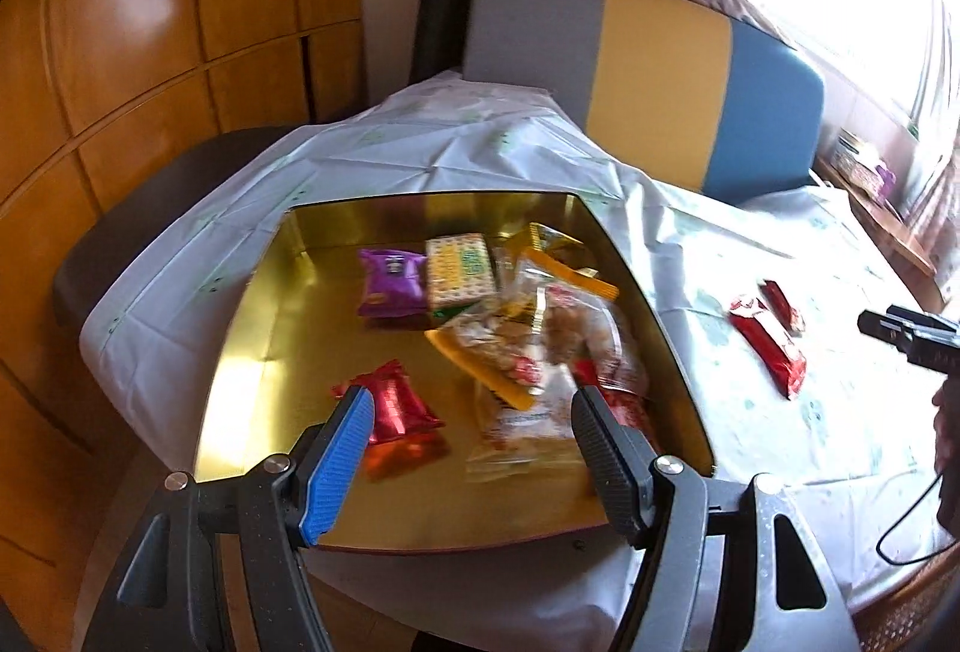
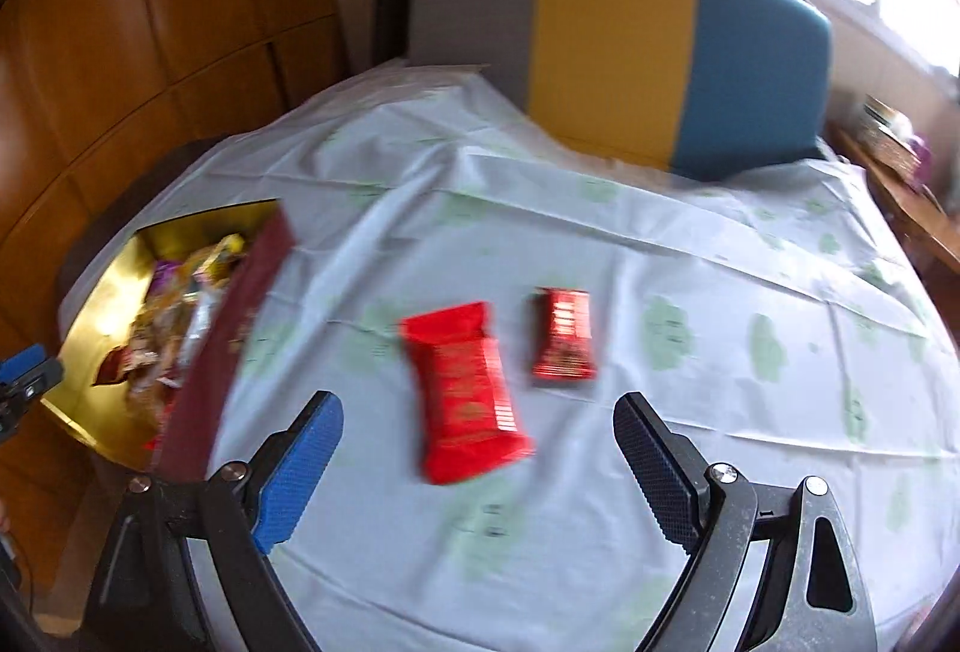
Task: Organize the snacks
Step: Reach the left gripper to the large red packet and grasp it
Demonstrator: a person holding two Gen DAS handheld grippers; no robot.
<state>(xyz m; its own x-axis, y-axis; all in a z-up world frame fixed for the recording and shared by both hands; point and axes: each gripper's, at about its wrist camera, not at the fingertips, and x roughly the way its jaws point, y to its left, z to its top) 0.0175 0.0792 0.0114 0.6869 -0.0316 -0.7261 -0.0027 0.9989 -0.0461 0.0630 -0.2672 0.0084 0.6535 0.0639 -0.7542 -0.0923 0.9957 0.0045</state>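
Observation:
A gold-lined box (image 1: 252, 328) sits on the table and holds several snack packets: a purple one (image 1: 391, 281), a patterned pack (image 1: 461, 269), clear bags of biscuits (image 1: 522, 346) and a red foil sweet (image 1: 399, 403). My left gripper (image 1: 471, 400) hovers open over the box, nothing between its fingers. On the cloth lie a large red packet (image 2: 462, 388) and a smaller dark red packet (image 2: 564, 337); both also show in the left wrist view, large red packet (image 1: 771, 349) nearer. My right gripper (image 2: 478, 409) is open above the near end of the large one, not touching it.
The box (image 2: 102, 292) with its maroon outer wall (image 2: 231, 334) lies left of the two packets. A grey, yellow and blue chair back (image 2: 618, 52) stands behind the table. Wooden cabinets (image 1: 150, 52) fill the left. The pale tablecloth (image 2: 720, 292) is bare to the right.

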